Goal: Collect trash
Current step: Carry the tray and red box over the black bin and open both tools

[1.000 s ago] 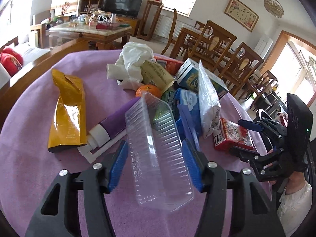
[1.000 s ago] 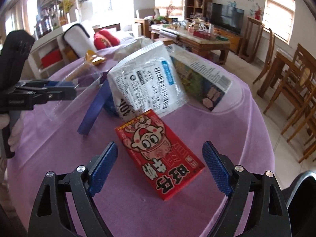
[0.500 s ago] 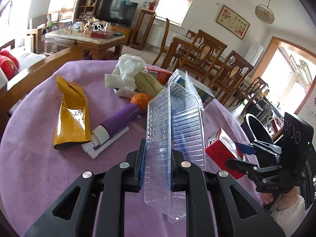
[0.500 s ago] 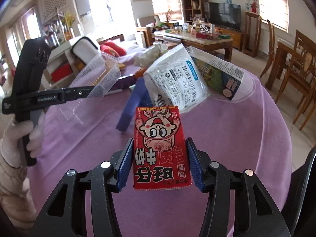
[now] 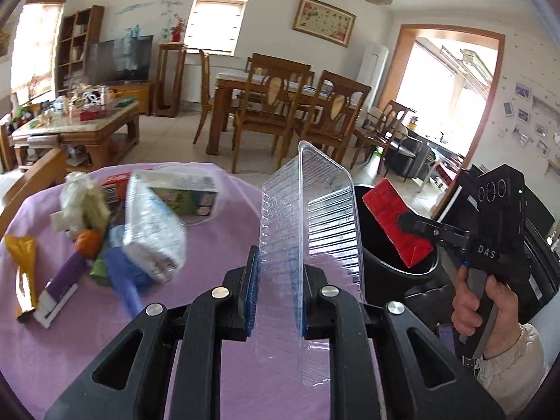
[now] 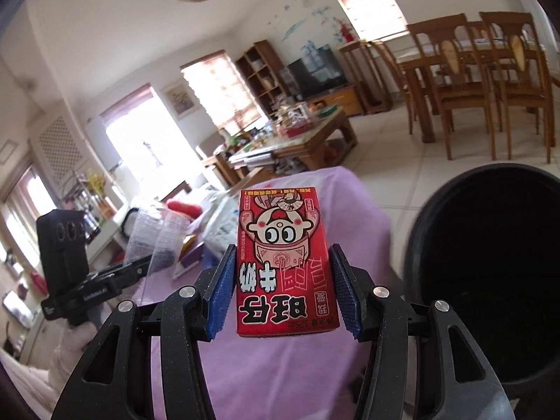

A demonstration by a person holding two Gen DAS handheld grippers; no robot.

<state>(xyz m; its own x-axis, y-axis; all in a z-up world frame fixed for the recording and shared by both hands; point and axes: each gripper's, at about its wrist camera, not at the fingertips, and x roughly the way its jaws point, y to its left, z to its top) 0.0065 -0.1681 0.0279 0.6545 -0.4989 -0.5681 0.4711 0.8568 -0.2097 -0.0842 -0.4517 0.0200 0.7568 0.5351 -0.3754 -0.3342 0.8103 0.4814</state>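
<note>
My left gripper is shut on a clear ribbed plastic tray, squeezed flat and held upright above the purple table. My right gripper is shut on a red milk carton with a cartoon face. In the left wrist view the carton hangs over the rim of a black bin. In the right wrist view the bin is to the carton's right.
A trash pile lies at the table's left: a white plastic packet, a carton, an orange, a purple tube, a yellow wrapper, crumpled white plastic. Dining chairs stand beyond.
Both grippers have lifted their loads off the table and swung right toward the black bin. The red carton now hangs over the bin's rim.
</note>
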